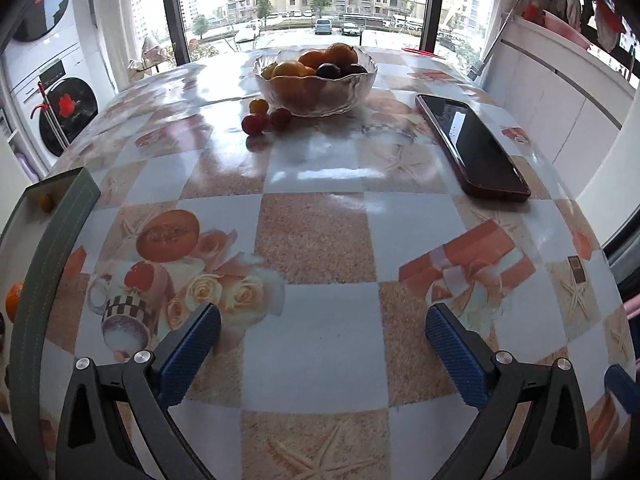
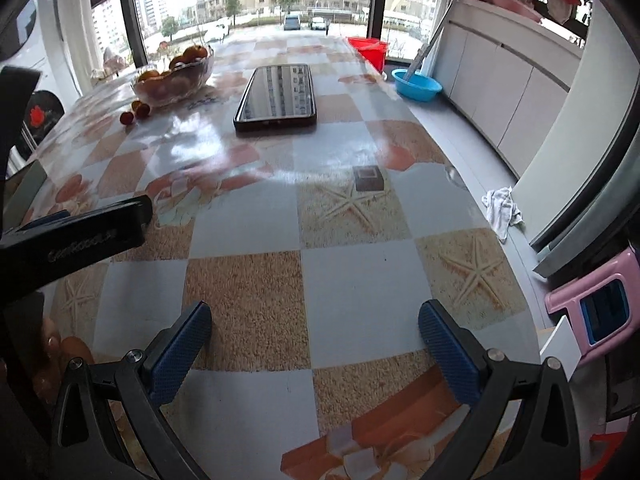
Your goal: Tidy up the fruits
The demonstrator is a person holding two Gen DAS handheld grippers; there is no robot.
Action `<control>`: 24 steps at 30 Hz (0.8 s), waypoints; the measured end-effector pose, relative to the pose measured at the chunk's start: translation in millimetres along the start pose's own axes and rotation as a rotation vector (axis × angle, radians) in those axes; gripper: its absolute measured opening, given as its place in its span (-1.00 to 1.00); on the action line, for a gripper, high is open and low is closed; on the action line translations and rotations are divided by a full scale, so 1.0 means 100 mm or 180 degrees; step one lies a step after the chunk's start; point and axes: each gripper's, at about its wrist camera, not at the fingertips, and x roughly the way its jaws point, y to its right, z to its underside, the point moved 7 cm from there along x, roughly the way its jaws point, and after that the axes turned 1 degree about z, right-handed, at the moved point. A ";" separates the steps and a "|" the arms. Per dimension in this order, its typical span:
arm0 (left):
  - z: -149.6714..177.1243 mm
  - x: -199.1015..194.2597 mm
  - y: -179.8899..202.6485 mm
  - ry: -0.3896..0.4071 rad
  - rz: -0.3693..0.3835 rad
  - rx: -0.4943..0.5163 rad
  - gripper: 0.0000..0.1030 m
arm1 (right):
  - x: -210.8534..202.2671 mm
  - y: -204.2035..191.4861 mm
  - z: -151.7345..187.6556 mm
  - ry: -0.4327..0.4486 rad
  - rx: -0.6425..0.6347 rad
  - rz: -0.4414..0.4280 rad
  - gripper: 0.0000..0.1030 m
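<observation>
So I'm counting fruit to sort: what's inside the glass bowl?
The glass bowl holds several orange and yellow round fruits piled above the rim, plus a dark purple one. Whatever lies beneath the pile is covered, so no exact count.

Home laundry balcony: washing machine, table.

Left gripper; right gripper; both agape

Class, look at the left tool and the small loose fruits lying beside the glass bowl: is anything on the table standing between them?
Nothing visible does. The open left tool faces bare tablecloth all the way to the small loose fruits in front of the glass bowl. The phone lies off to the right of that line.
</observation>
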 end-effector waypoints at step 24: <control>-0.21 0.12 0.19 0.0001 0.0011 -0.0006 1.00 | 0.00 0.03 0.00 0.0079 0.0019 -0.0001 1.00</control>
